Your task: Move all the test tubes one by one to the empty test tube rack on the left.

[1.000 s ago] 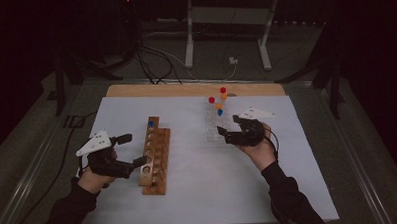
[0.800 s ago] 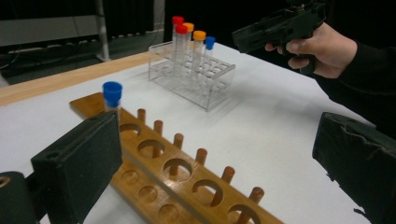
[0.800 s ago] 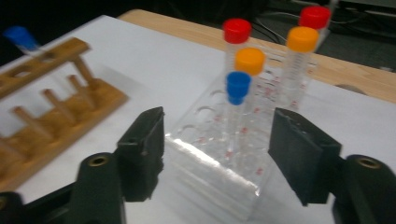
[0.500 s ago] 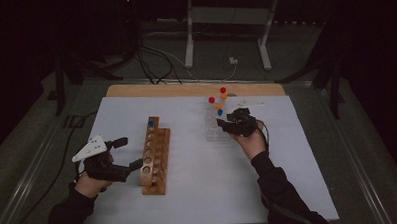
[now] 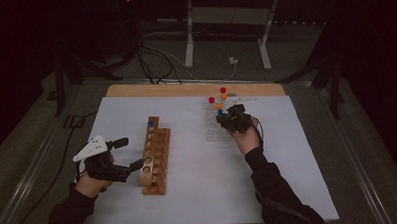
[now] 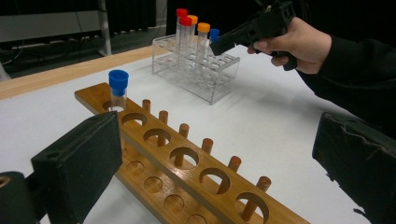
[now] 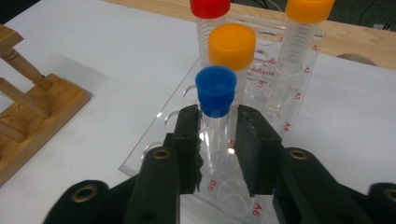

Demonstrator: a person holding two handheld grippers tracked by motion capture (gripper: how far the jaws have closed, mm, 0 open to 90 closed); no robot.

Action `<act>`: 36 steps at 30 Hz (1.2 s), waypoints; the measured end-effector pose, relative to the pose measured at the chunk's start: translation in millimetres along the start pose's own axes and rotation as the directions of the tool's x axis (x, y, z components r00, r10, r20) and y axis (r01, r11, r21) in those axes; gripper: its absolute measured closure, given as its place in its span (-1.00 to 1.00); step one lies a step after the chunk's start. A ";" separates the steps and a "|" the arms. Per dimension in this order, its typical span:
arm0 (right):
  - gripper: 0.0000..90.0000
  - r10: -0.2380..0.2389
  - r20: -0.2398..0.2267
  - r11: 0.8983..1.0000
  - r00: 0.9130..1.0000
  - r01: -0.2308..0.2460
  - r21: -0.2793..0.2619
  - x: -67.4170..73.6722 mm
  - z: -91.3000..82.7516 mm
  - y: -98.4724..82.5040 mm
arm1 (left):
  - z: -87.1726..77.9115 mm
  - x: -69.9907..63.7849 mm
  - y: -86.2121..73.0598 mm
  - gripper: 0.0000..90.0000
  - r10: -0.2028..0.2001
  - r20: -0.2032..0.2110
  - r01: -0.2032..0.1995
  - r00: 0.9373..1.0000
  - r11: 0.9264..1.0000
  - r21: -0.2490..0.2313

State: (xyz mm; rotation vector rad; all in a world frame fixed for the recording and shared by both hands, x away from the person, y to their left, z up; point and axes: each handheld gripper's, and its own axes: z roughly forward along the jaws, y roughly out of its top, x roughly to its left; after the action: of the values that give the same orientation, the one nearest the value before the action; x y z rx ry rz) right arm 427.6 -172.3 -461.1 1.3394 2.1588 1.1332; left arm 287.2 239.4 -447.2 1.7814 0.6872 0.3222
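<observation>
A clear plastic rack at the table's back right holds several capped tubes. My right gripper reaches into it. Its jaws have just been closing and now pinch the blue-capped tube right under its cap; the tube still stands in the rack. A wooden rack lies left of centre, with one blue-capped tube in its far end hole. My left gripper rests open beside the wooden rack's near end, nothing between its jaws.
Red-capped tubes and orange-capped tubes stand close behind the gripped one. The white sheet covers the table, a wooden strip runs along its far edge. Cables and a stand lie on the floor beyond.
My right gripper has shifted left and down to the clear rack, and its jaws have closed around the blue-capped tube. The left gripper has stayed beside the wooden rack.
</observation>
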 end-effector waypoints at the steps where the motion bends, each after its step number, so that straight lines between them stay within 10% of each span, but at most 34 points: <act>1: 0.58 0.001 -0.004 1.000 1.000 -0.001 -0.002 0.2 0.6 0.0 | 0.2 -0.1 -0.1 -0.95 0.003 -0.004 -0.003 1.000 1.000 0.003; 15: 0.70 -0.046 0.046 0.999 0.998 0.046 -0.016 7.7 -1.1 2.6 | 0.4 0.9 0.0 -0.95 -0.002 0.001 0.002 1.000 1.000 0.012; 29: 0.70 -0.121 0.053 0.989 0.991 0.125 -0.080 17.5 -41.5 22.4 | -1.1 -3.7 12.7 -0.95 0.004 0.039 -0.004 0.999 1.000 0.013; 36: 0.70 -0.180 -0.036 0.981 0.983 0.176 -0.088 23.1 -64.9 24.6 | 2.4 -8.3 22.0 -0.94 0.019 0.070 -0.020 0.997 1.000 0.017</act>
State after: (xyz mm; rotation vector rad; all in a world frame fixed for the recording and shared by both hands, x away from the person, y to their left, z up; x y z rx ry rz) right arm 388.2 -175.3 -399.5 1.0714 2.1855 1.1778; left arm 288.2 228.5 -426.2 1.8088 0.6251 0.2659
